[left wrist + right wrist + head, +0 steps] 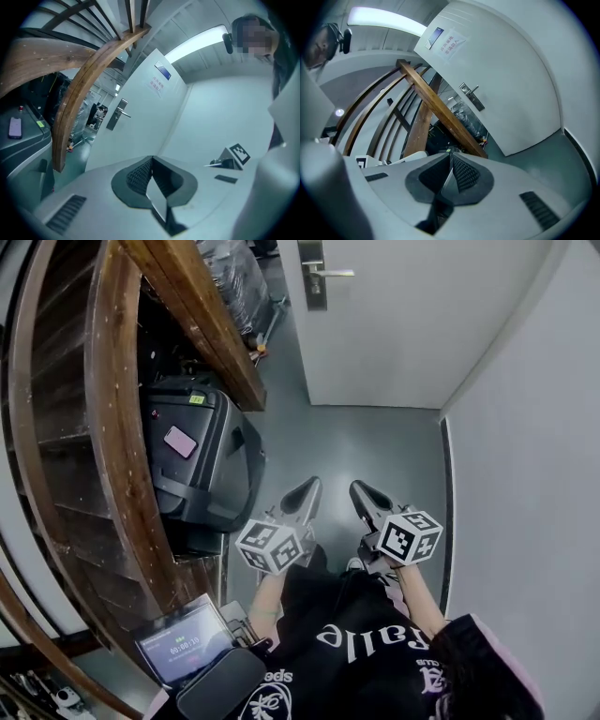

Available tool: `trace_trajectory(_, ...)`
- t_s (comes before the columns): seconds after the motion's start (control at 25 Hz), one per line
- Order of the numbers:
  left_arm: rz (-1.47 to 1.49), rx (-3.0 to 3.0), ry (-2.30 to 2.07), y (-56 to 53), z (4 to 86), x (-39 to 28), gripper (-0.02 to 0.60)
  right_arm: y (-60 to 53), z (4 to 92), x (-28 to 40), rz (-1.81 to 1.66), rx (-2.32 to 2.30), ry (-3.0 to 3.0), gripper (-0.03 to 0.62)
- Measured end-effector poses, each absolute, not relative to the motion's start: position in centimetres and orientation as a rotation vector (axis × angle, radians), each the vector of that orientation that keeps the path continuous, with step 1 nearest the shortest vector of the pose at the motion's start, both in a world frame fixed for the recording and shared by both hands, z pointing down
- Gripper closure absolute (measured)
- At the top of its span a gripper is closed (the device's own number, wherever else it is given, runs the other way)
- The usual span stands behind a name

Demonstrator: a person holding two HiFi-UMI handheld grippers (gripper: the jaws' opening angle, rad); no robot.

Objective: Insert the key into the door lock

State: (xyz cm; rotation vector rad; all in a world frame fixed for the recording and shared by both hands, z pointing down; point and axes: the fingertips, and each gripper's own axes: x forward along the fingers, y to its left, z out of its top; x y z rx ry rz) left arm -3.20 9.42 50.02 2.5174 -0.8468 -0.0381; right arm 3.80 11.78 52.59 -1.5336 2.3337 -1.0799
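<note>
At the far left, a curved wooden stair rail (112,427) sweeps down from far to near. Just right of it a black case (211,474) stands on the grey floor (366,442), with a pink phone (180,441) lying on its top. Near us, at the foot of the rail, a small lit screen (183,641) faces up.

We hold the left gripper (309,486) low over the floor. Its jaws are pressed together at the tips, with nothing visible between them. The right gripper (359,488) is just beside it, and its jaws are likewise closed on nothing we can see. Both point towards the white door (422,315) at the far end, well apart from it.

The door lock (315,294) sits in the metal plate on the door's left edge, under the lever handle (336,273). A pale wall (534,474) fills the right side.
</note>
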Motion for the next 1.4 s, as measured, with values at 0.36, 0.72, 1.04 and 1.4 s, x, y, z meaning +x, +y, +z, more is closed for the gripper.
trace_trajectory(0.36, 0.022, 2.434, -0.97, 20.0, 51.8, -1.4, 0.575, 21.1, 53.7, 5.4, -1.195, -1.408, 2.407, 0.56)
trace_trajectory(0.72, 0.069, 2.457, -1.017, 23.8, 51.6, -3.4, 0.575, 23.8, 54.2, 3.0, -1.21, -1.315, 2.41, 0.56)
trace_trajectory(1.04, 0.113, 2.521, -0.944, 25.3, 51.5, -6.0, 0.575, 25.0, 53.8, 0.6, -1.164, -1.364, 2.379, 0.56)
trace_trajectory(1.4, 0.119, 2.584, -0.811, 29.0, 51.0, -11.9, 0.575, 29.2, 53.9, -7.2, -1.162, -1.427, 2.342, 0.56)
